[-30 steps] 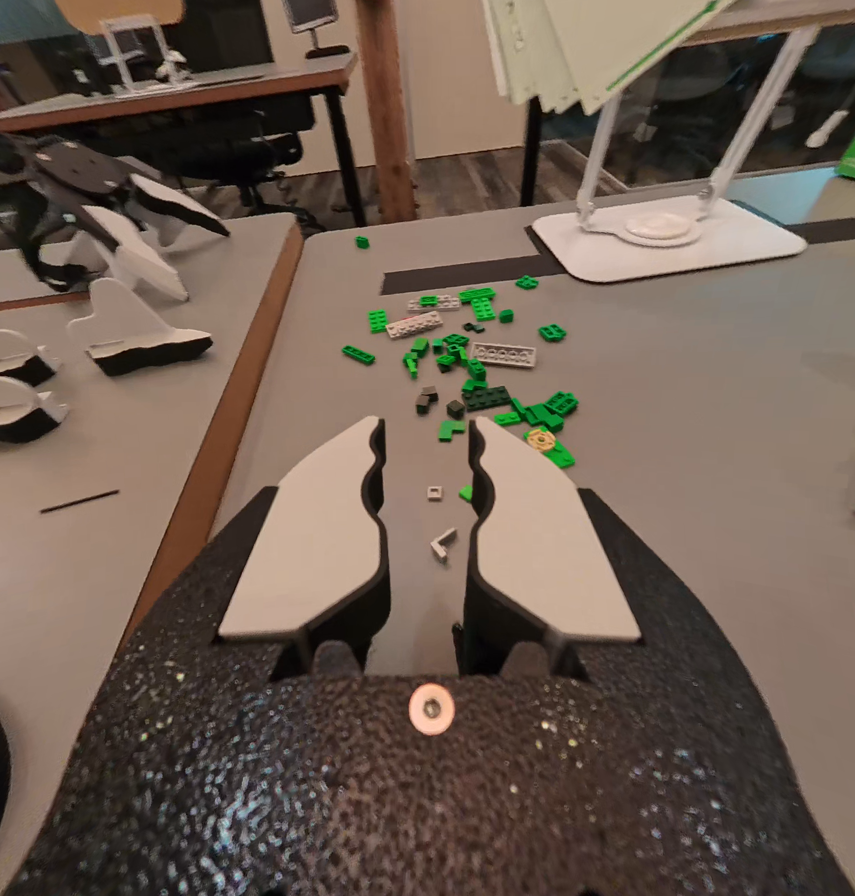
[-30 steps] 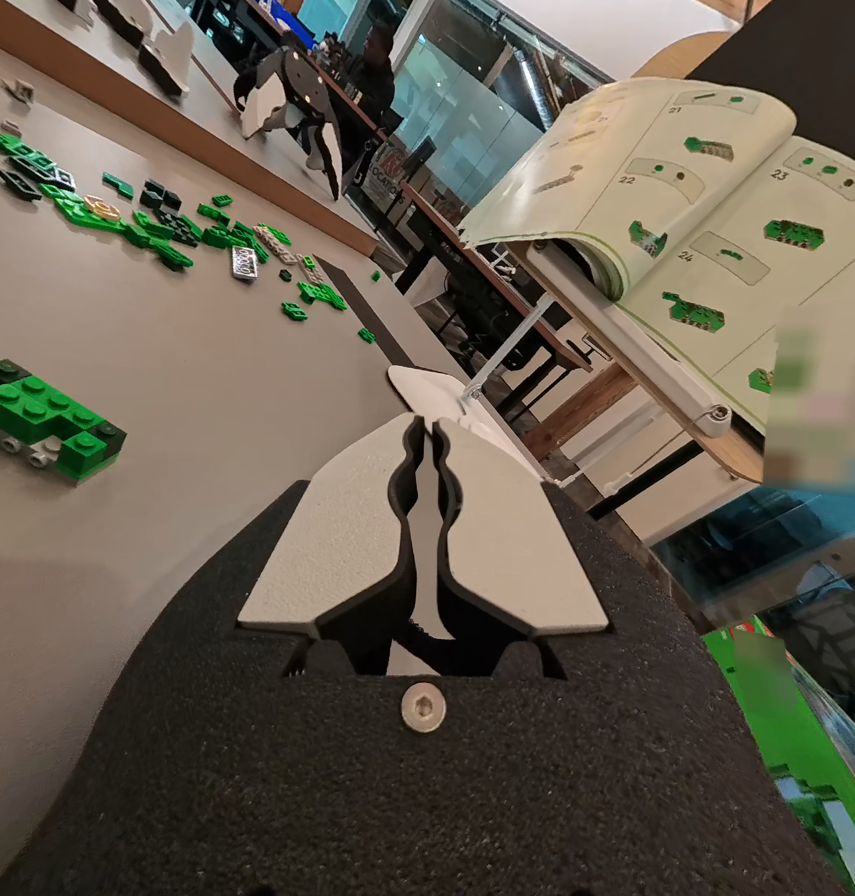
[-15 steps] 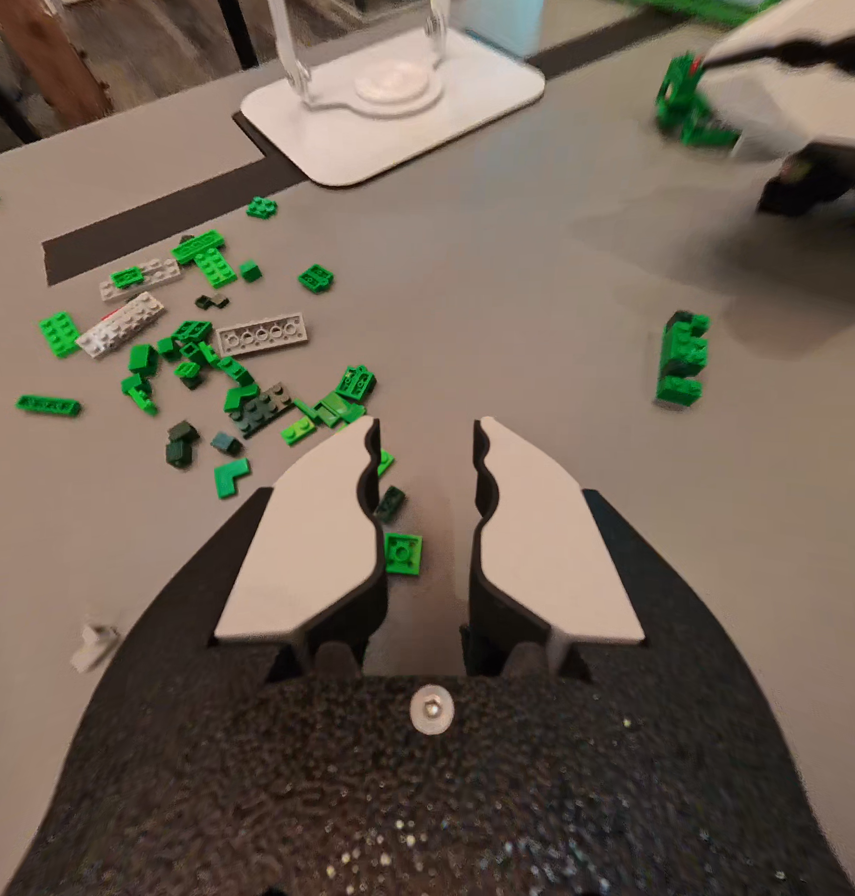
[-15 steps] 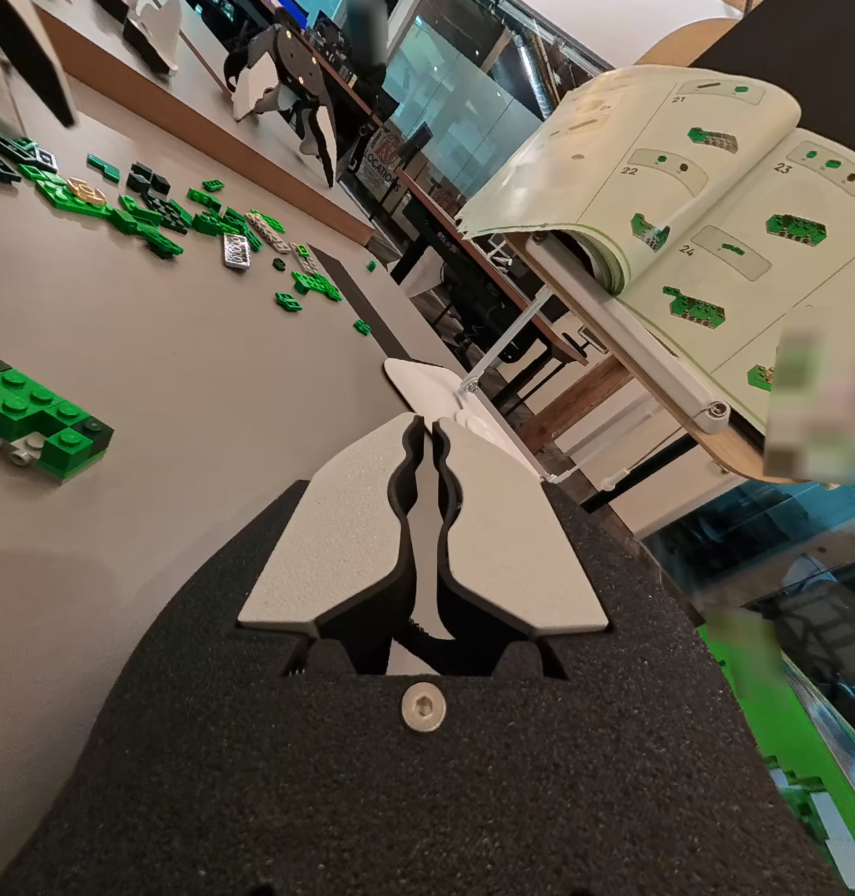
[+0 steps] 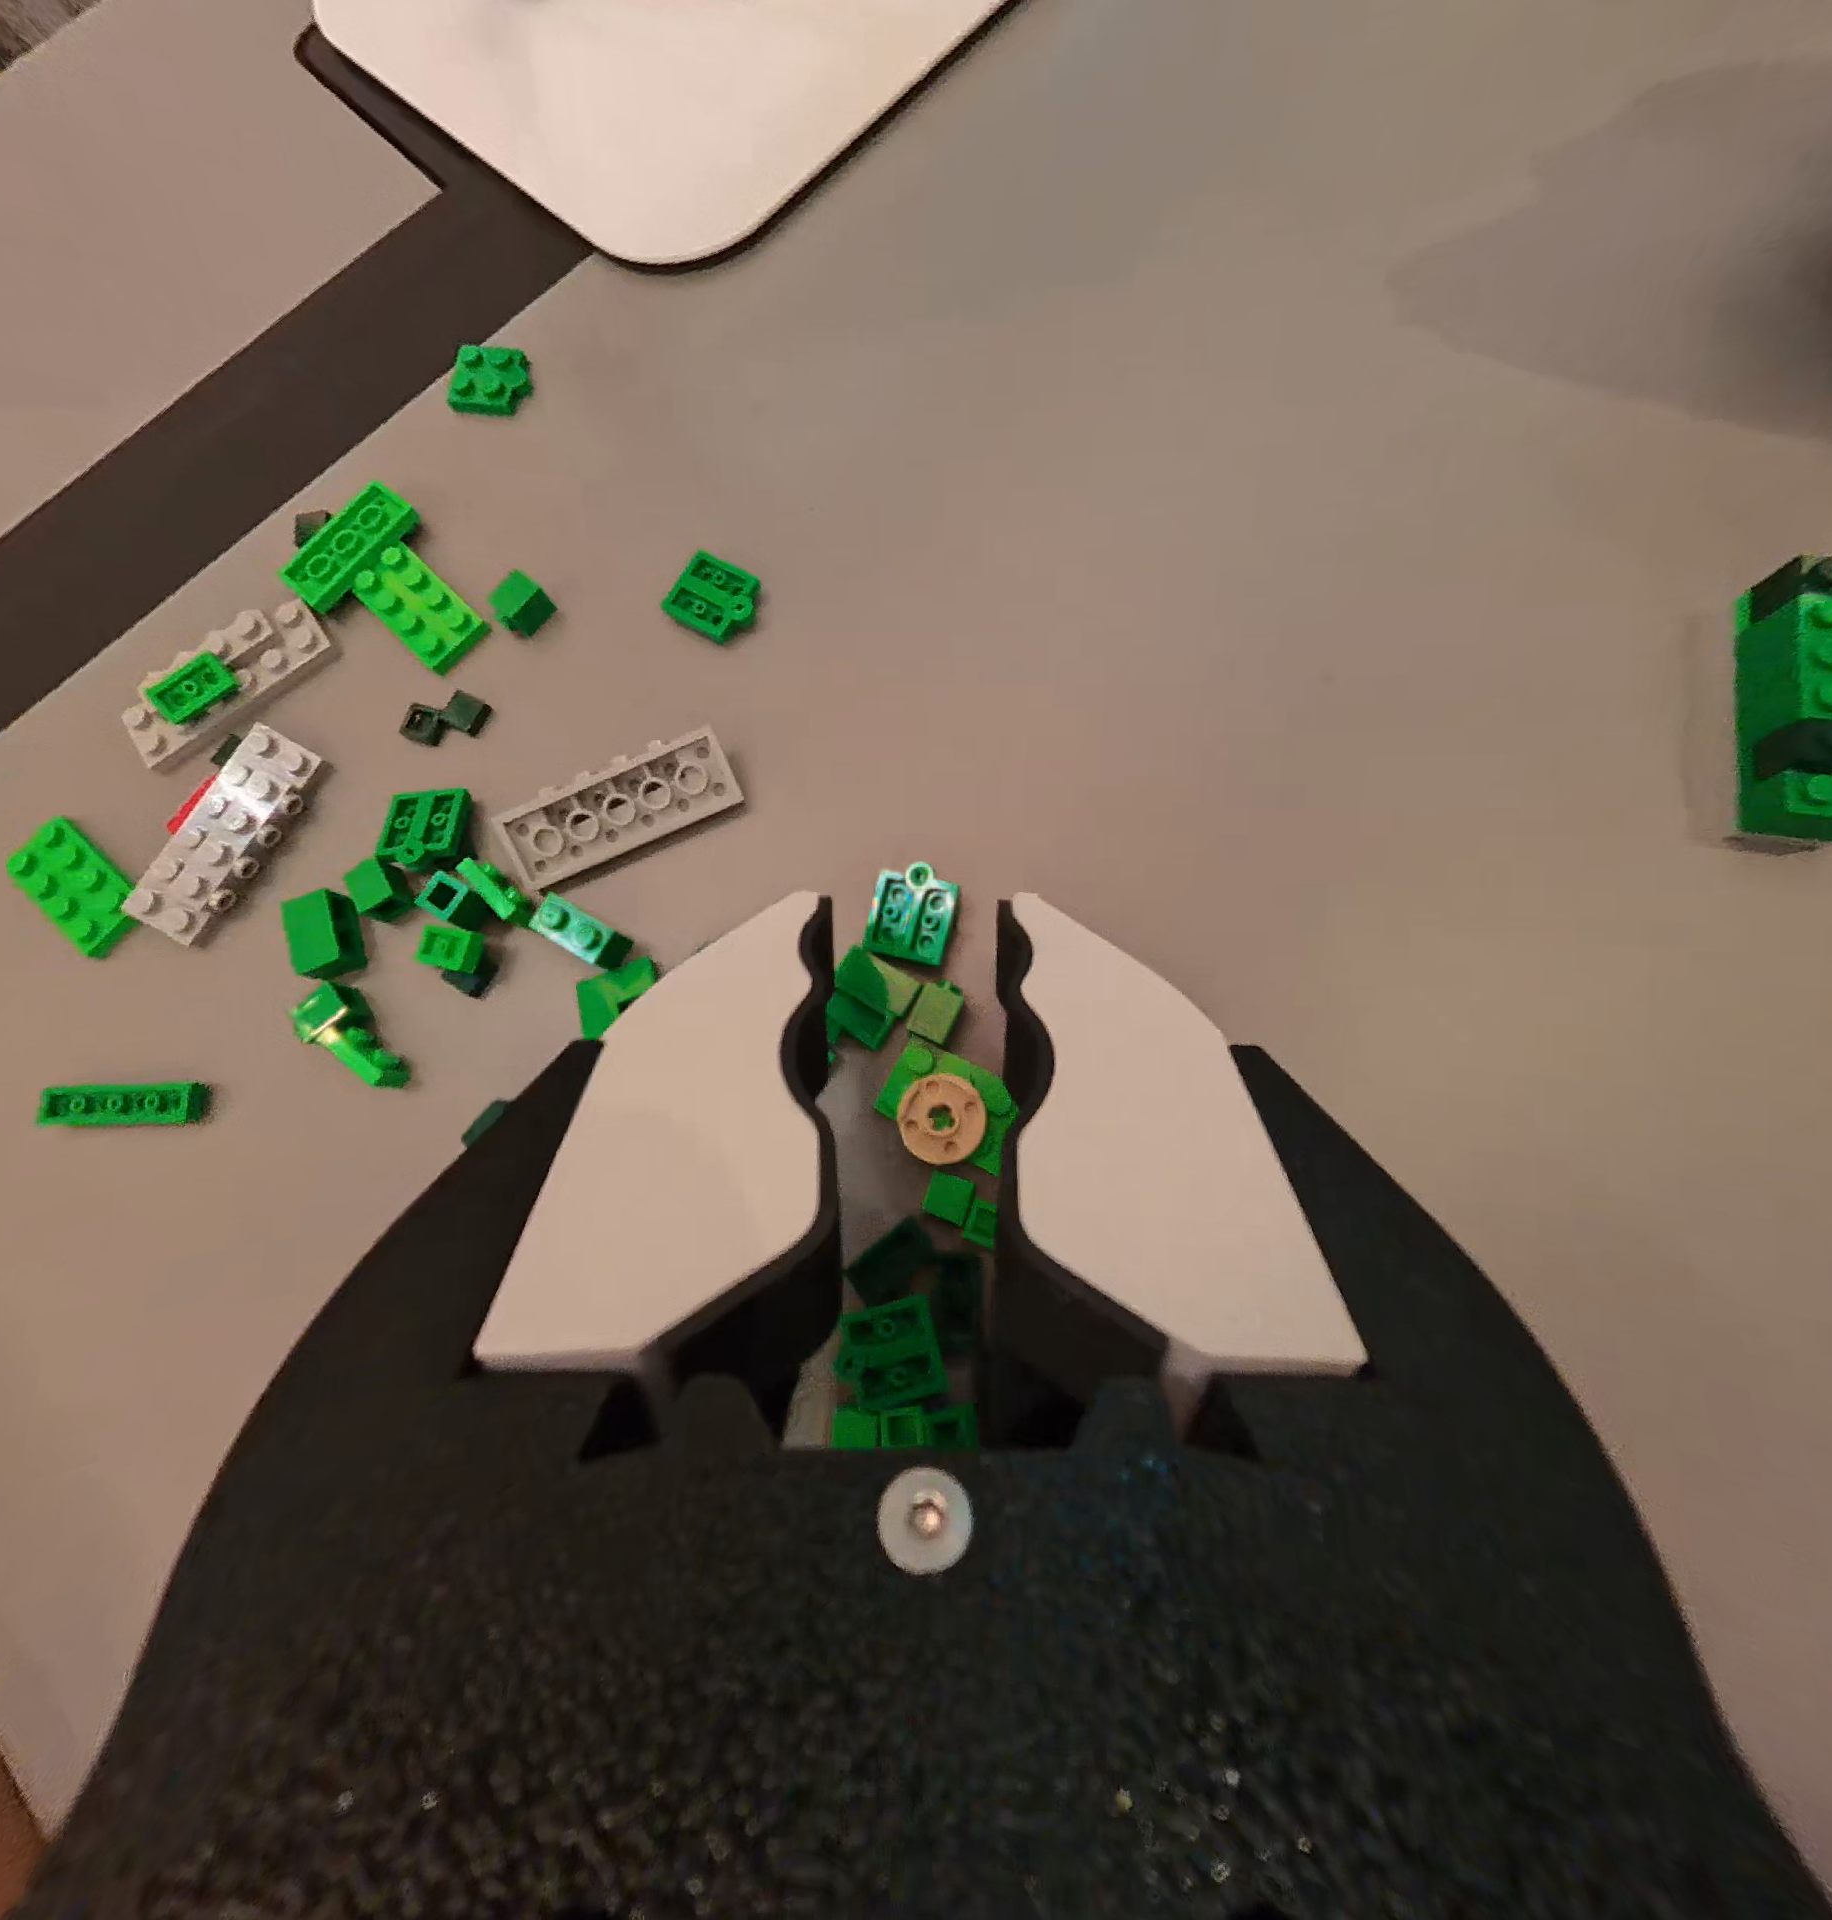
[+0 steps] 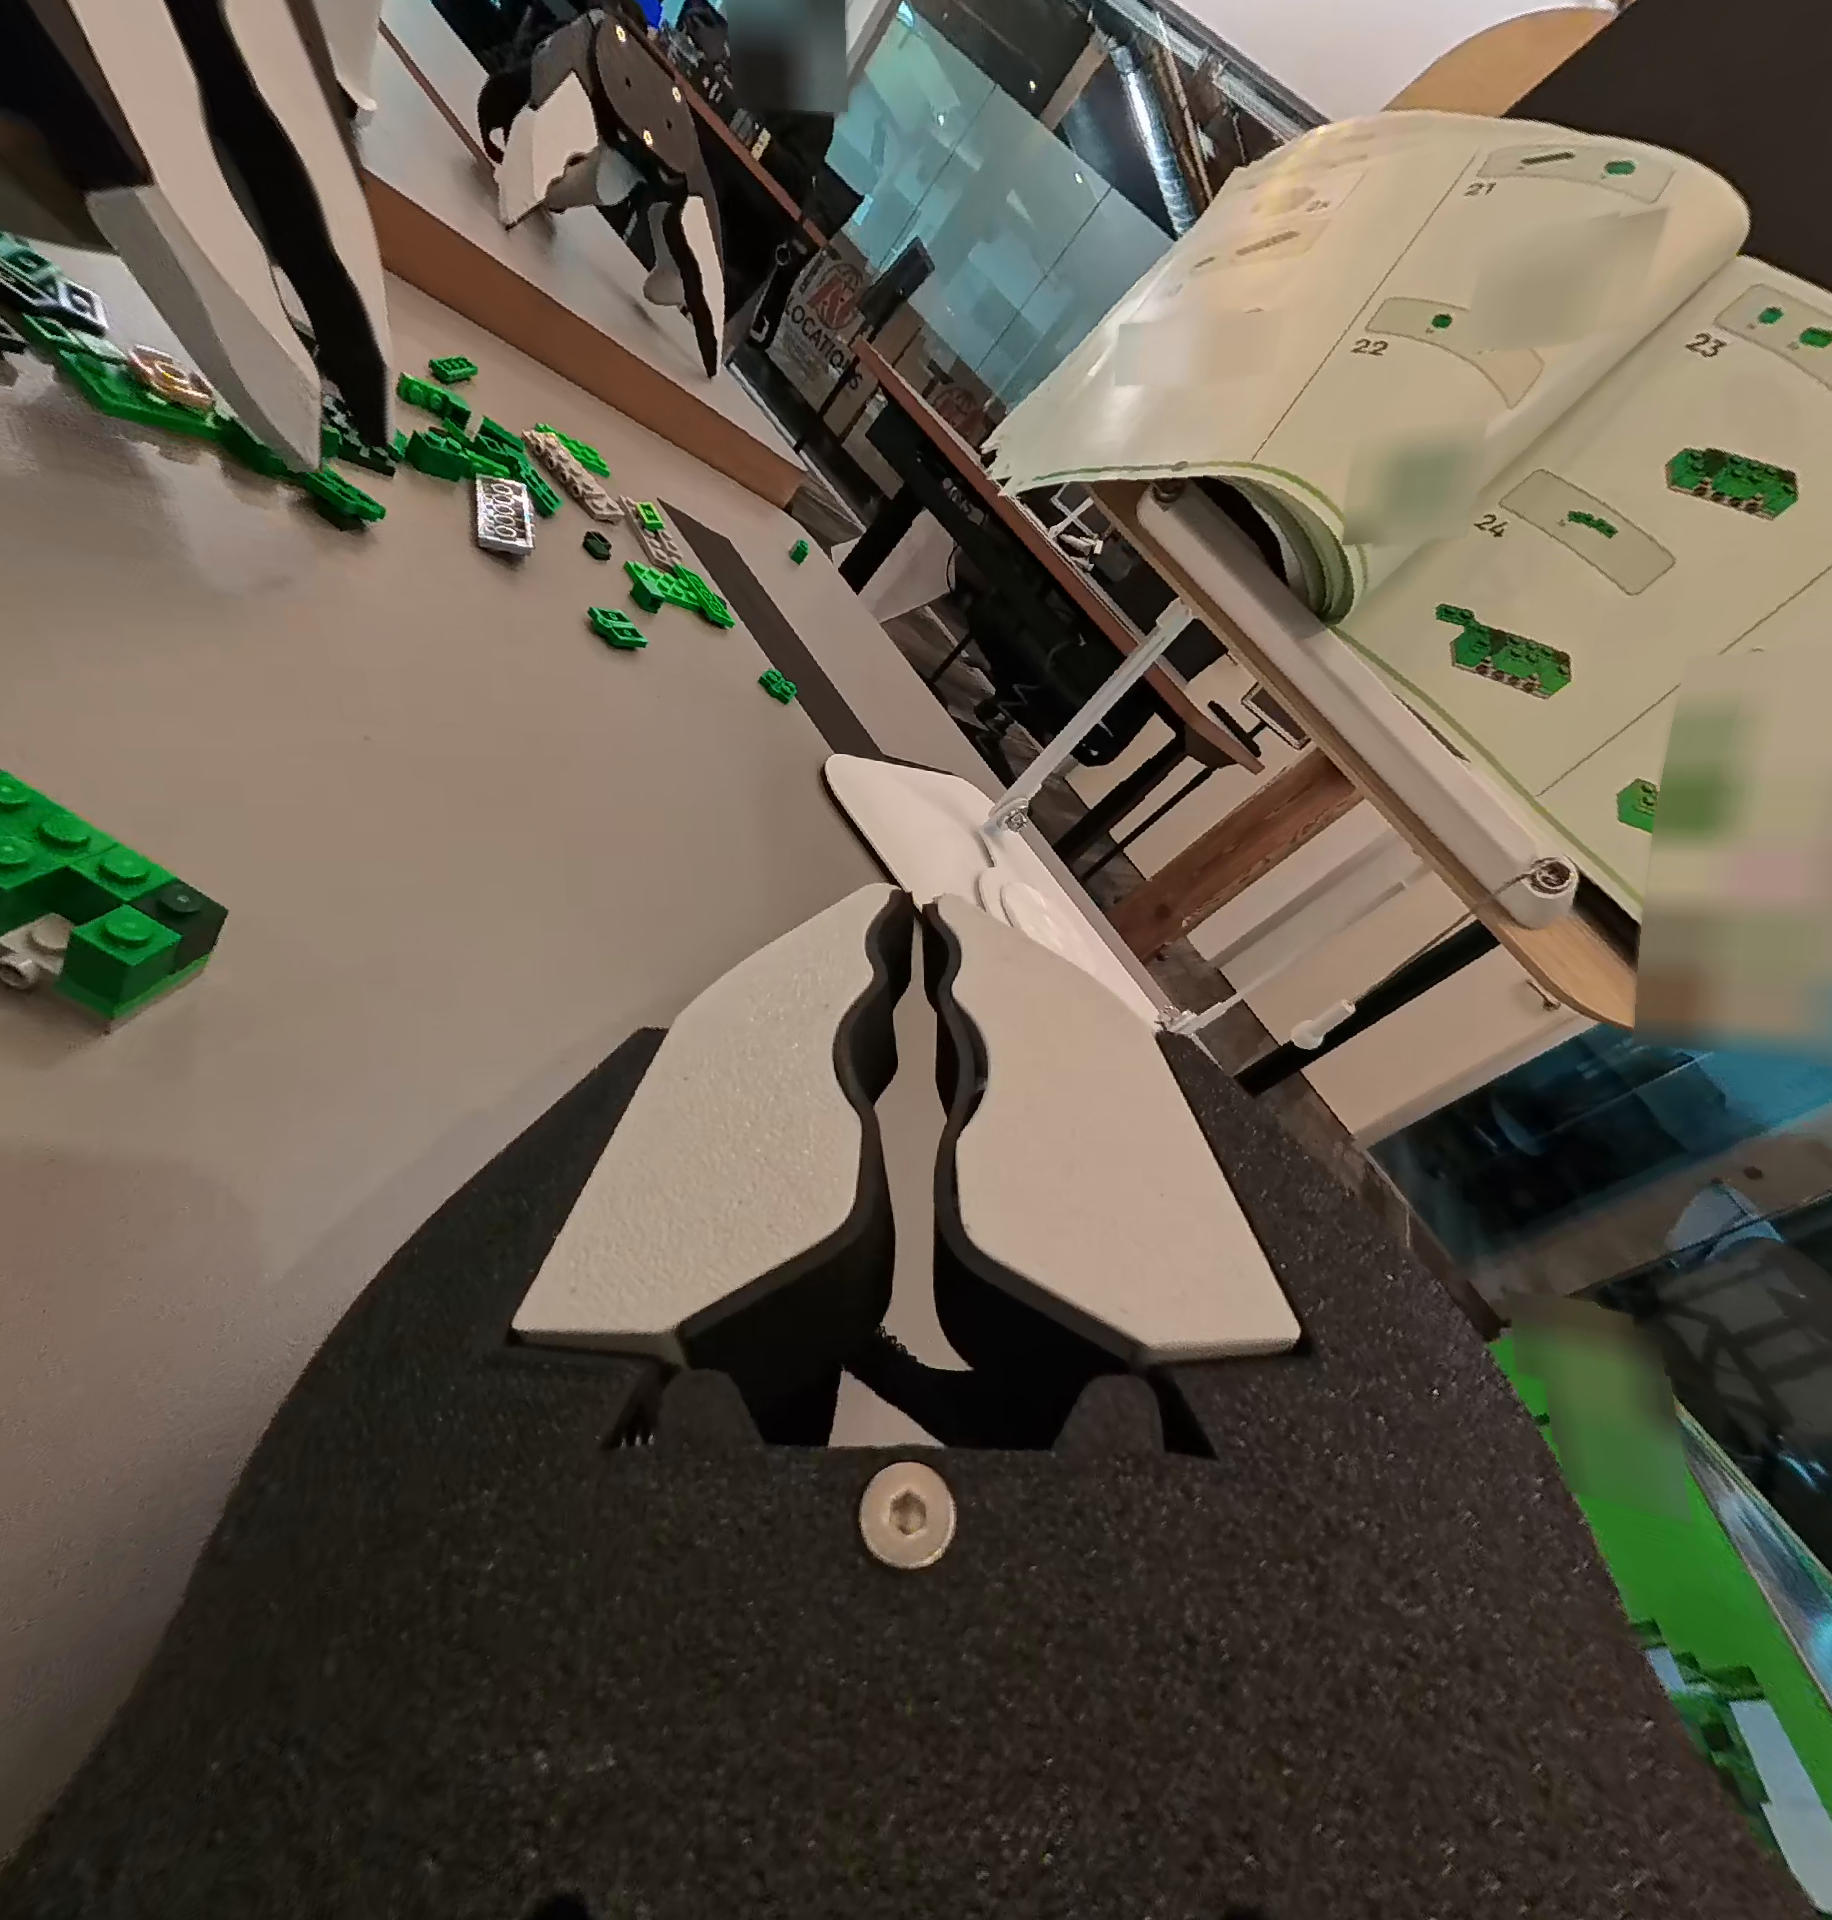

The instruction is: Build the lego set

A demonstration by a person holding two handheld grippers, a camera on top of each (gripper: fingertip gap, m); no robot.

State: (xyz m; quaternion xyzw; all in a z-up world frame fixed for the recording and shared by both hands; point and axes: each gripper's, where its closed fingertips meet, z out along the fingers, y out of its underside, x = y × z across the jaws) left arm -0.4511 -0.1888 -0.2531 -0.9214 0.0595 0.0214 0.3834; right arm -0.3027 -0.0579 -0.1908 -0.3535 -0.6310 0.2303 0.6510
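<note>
My left gripper [image 5: 912, 914] is open and hangs over the pile of loose green and grey bricks [image 5: 413, 810] on the grey table. Between its fingers I see small green pieces and a tan round piece [image 5: 941, 1116], none gripped. The partly built green model [image 5: 1805, 717] lies at the right edge, and shows in the right wrist view [image 6: 70, 894] at the left. My right gripper [image 6: 920, 904] is shut and empty, low over the table. The left gripper's fingers [image 6: 257, 301] show there at the top left, down among the loose bricks [image 6: 455, 457].
The open instruction booklet [image 6: 1514, 416] rests on a white stand whose base [image 5: 663, 104] sits at the back of the table. A black tape strip [image 5: 216, 436] crosses the table. Spare grippers [image 6: 621, 156] lie on the neighbouring table. My hands' fingertips stand some 20 centimeters from each other.
My left gripper has swung right and down over the brick pile, closer to the table, staying open. My right gripper stays shut and has barely moved.
</note>
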